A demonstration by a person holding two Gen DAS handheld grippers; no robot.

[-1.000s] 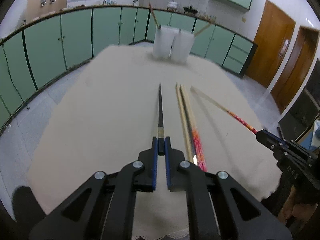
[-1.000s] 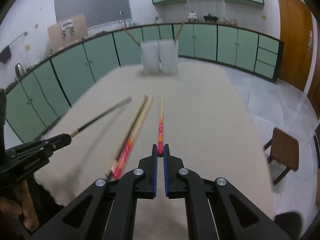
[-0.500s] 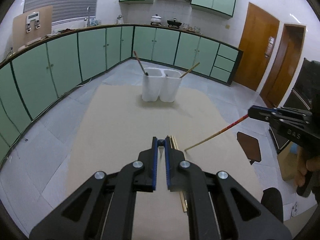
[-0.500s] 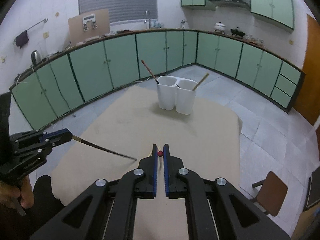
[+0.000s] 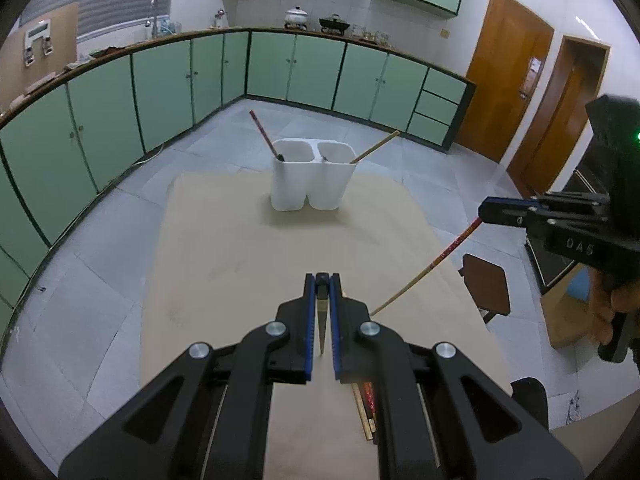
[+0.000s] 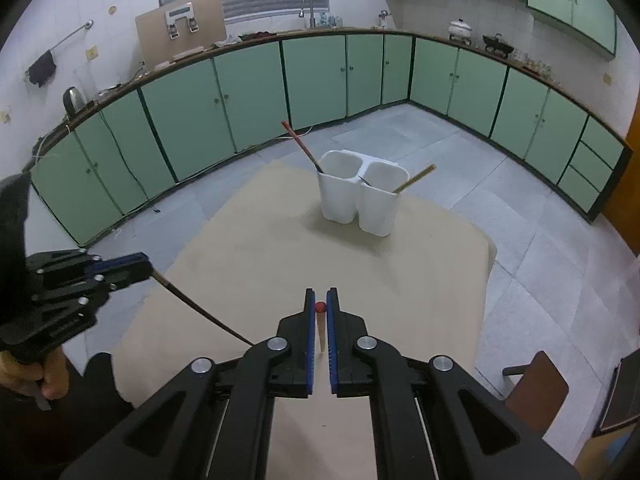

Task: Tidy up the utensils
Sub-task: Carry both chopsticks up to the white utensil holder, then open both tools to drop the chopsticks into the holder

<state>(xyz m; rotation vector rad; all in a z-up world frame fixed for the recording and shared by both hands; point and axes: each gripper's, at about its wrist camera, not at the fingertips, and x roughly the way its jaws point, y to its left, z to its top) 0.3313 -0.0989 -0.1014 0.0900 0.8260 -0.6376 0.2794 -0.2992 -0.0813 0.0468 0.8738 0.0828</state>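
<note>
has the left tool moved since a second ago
Yes. The left tool has lifted up and back from the table, carrying the black chopstick; the white holder now sits lower and farther off in its view.

Your left tongs [image 5: 322, 280] pinch a dark chopstick [image 6: 200, 307] by its butt end, its thin tip angling down toward the surface [image 5: 240, 256]. Your right tongs [image 6: 320, 306] grip a pale chopstick [image 5: 424, 276] with a red-patterned upper part, also slanting down. Two more chopsticks [image 5: 368, 408] lie side by side on the surface near you. The white two-compartment holder [image 5: 310, 178] stands upright at the far end, one chopstick leaning in each compartment.
</note>
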